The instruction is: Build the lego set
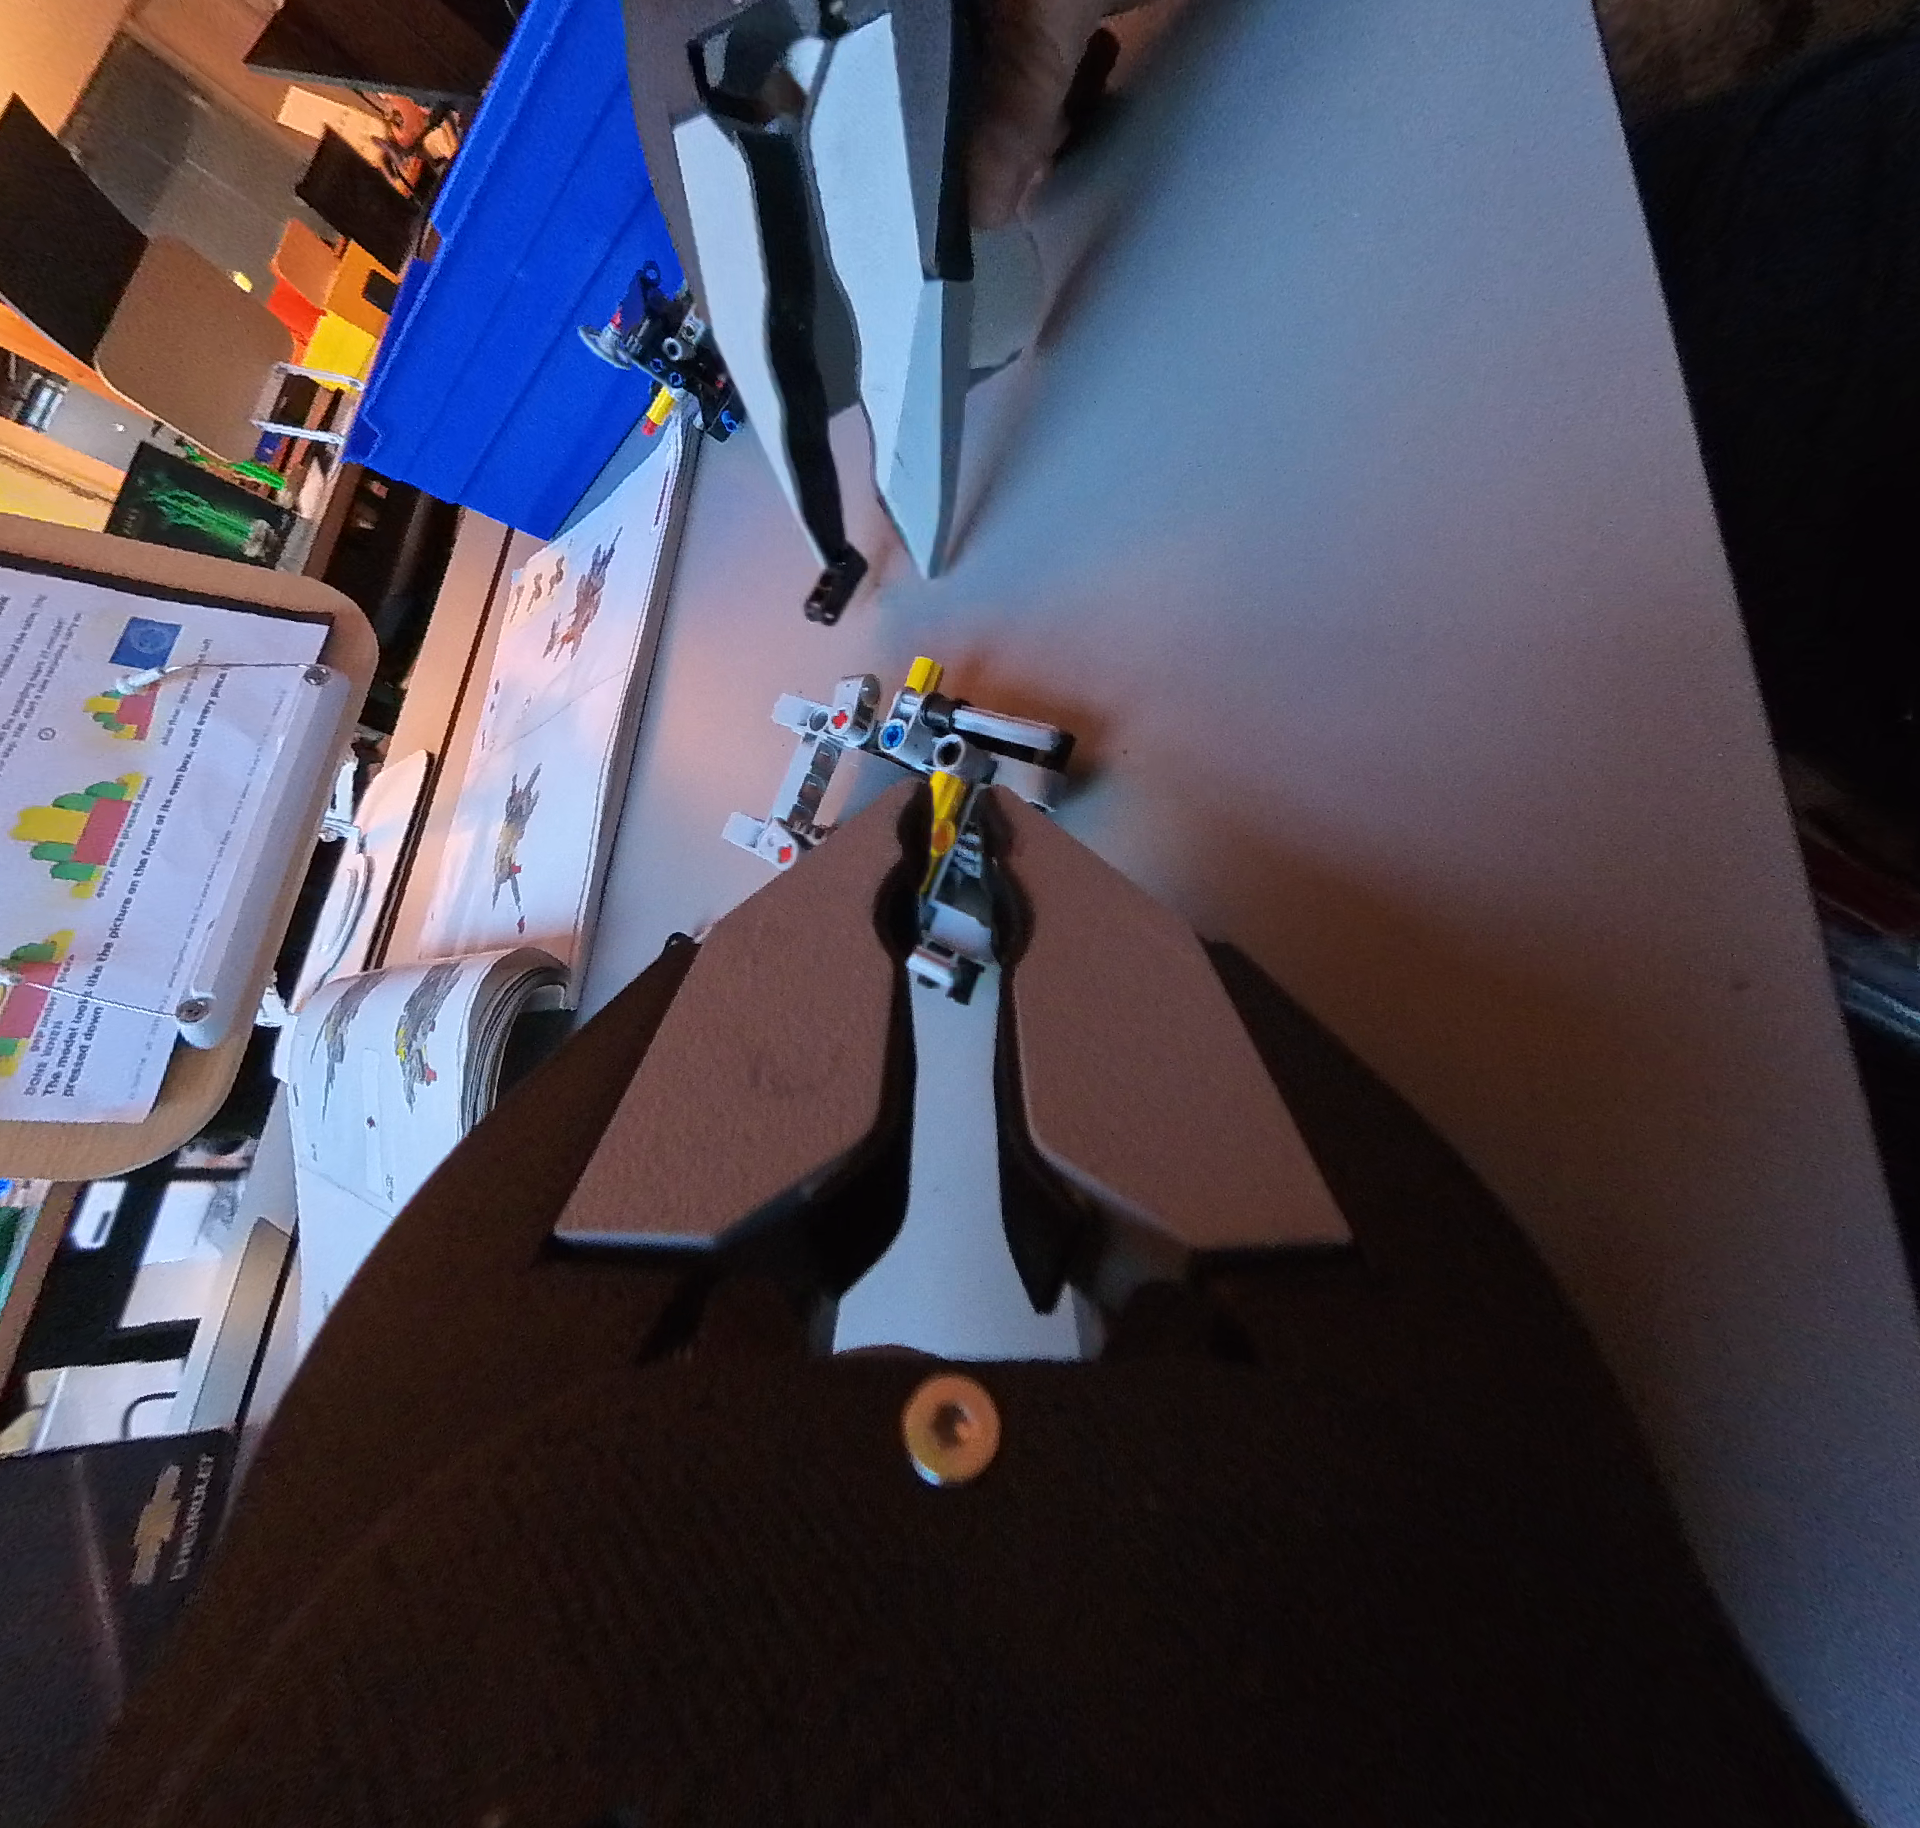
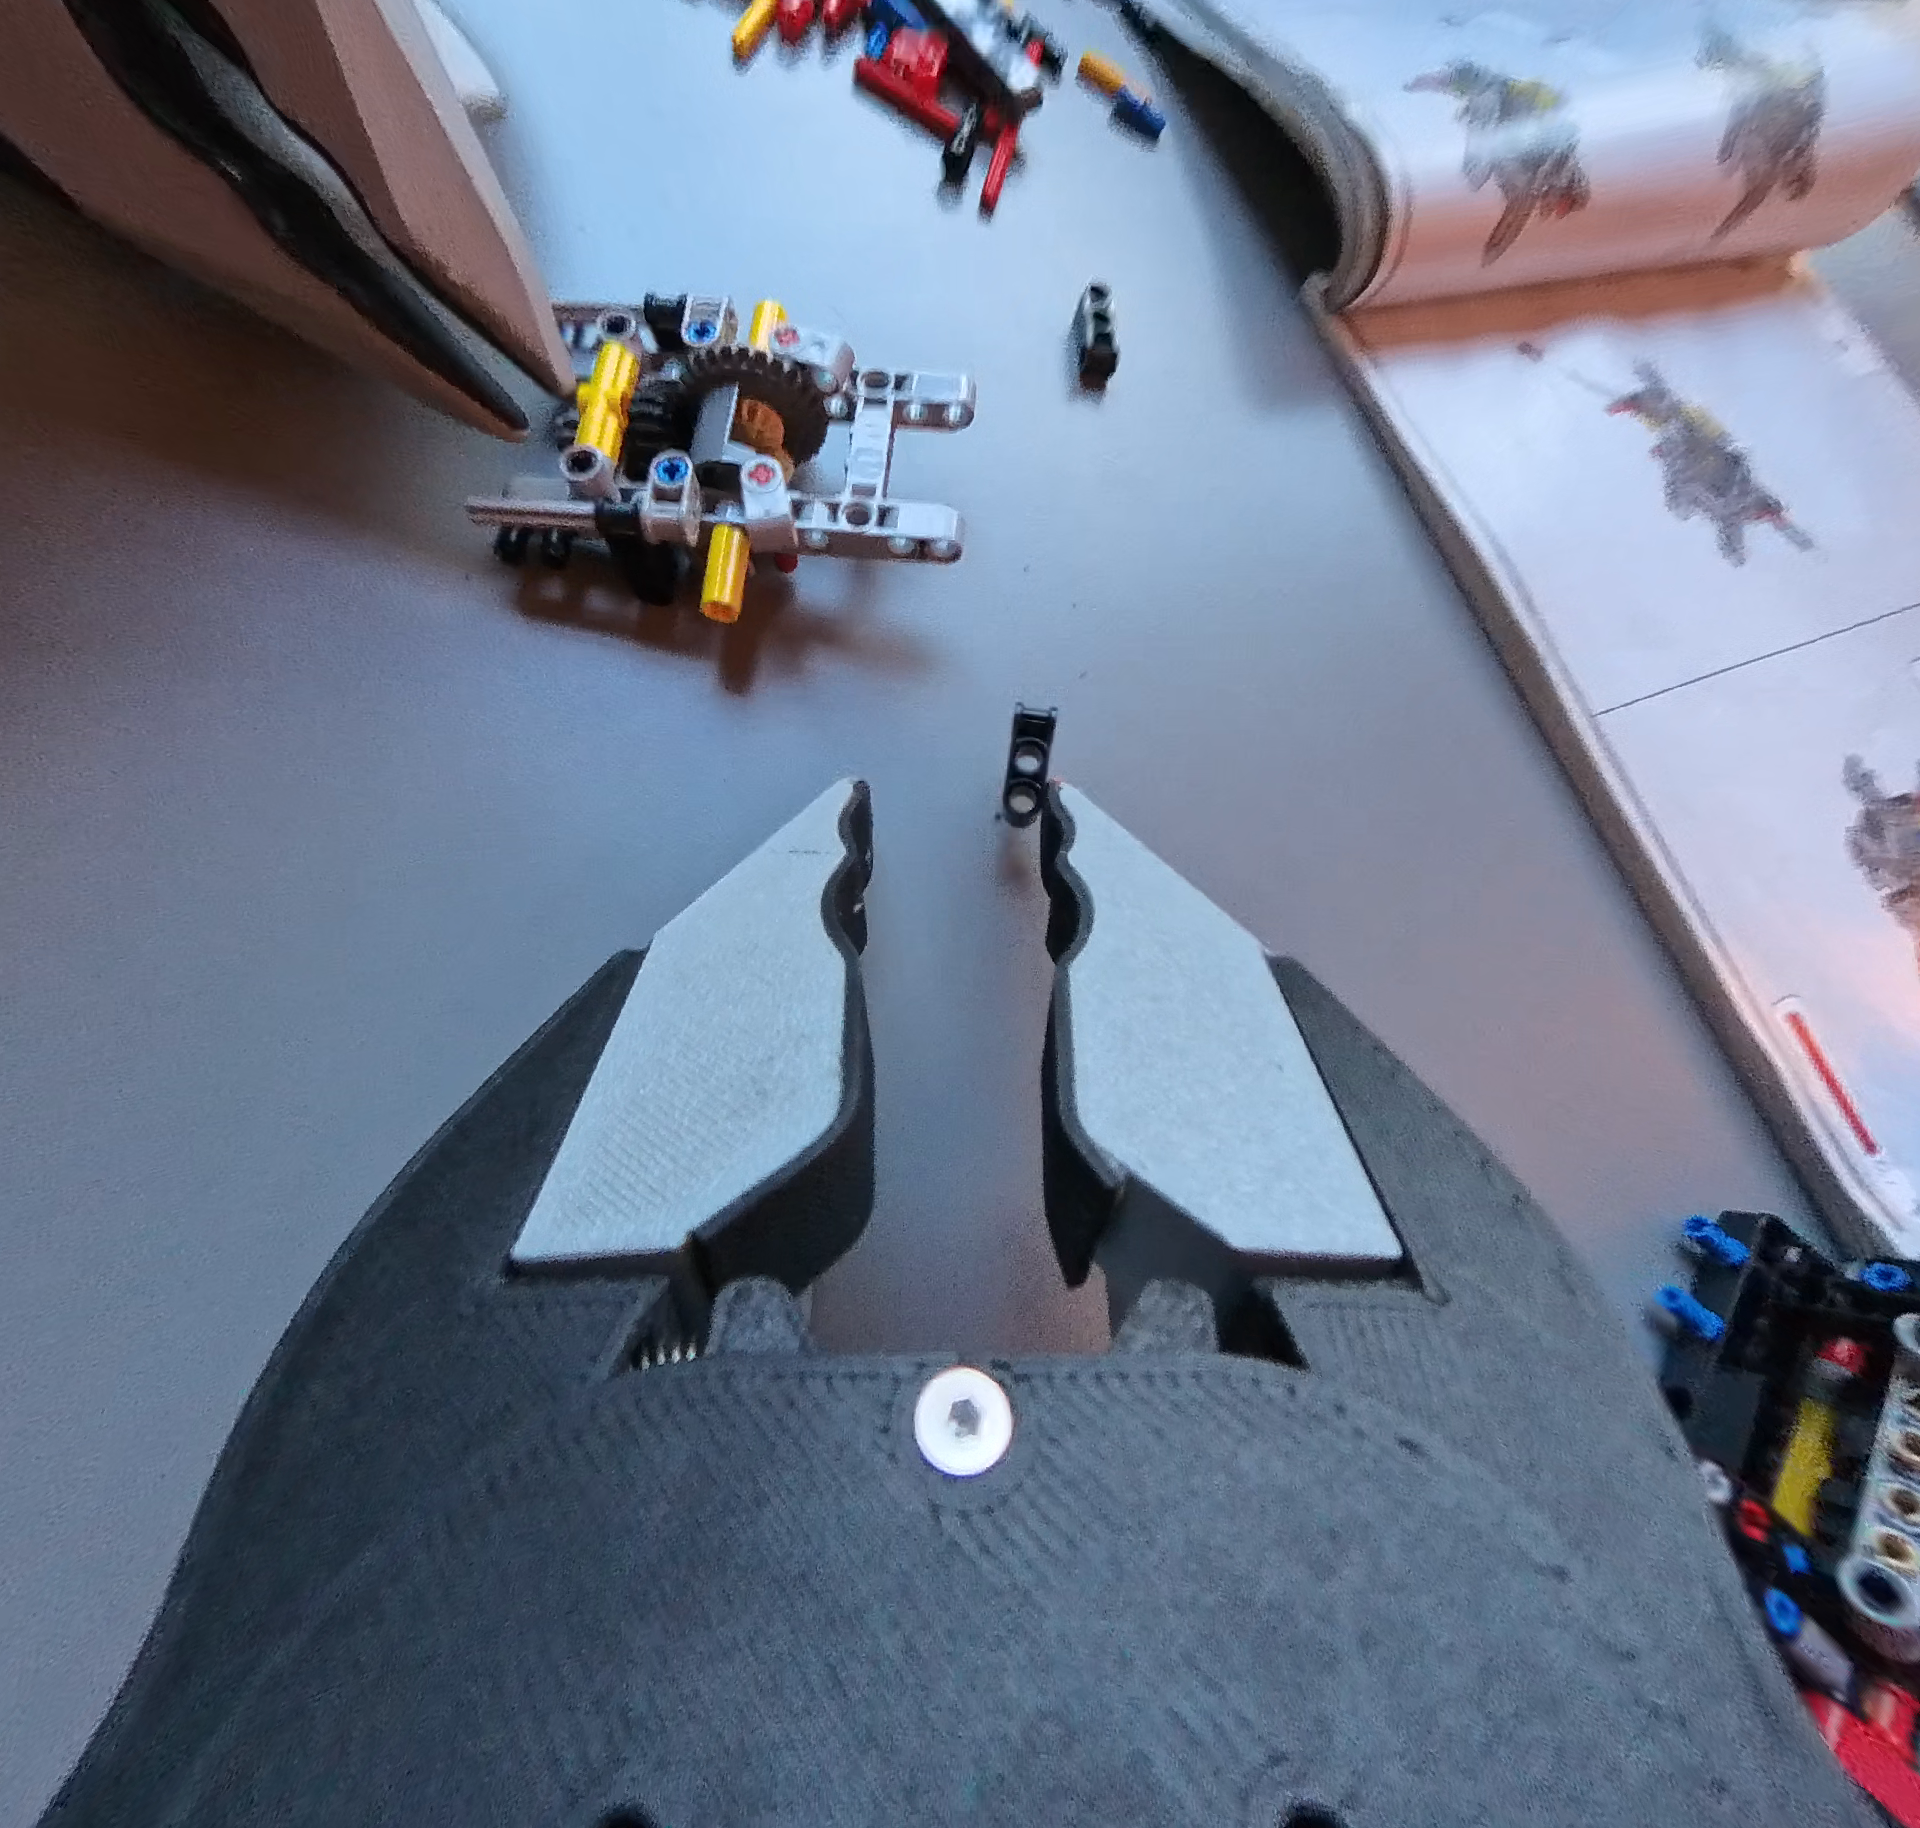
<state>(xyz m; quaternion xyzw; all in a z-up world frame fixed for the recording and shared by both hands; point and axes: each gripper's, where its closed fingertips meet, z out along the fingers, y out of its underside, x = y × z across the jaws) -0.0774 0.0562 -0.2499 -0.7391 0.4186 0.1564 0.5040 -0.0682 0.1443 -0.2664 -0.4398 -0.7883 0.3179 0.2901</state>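
the left claw (image 1: 951,843) is closed on one end of a small grey brick assembly (image 1: 914,750) with yellow pins, a blue pin and red pins, its two tan fingers (image 1: 821,957) pressing on the narrow grey-and-yellow part that runs back between them. the rest of the assembly sticks out past the fingertips and lies on the grey surface (image 1: 1351,635). in the right wrist view the same assembly (image 2: 727,438) shows a dark gear and an orange part at its middle, with the left claw's fingertips (image 2: 520,365) reaching it from the upper left.

the right claw (image 2: 956,802) is open, its grey fingers (image 2: 748,999) well apart with bare surface (image 2: 312,791) between them. a small black connector piece (image 2: 1029,765) with two round holes stands just off the tip of its right-hand finger, touching it or nearly so; which of the two cannot be told. the left wrist view shows the same black piece (image 1: 836,583) at the tip of the right claw (image 1: 883,552), just beyond the assembly.

a second small black piece (image 2: 1096,324) lies farther off on the surface. beyond it is a scatter of red, yellow and blue loose parts (image 2: 904,43). an open instruction booklet (image 2: 1662,272) lies along the right side, and another partly built black model (image 2: 1829,1415) sits at the lower right. a blue bin (image 1: 520,272) stands at the far edge in the left wrist view.
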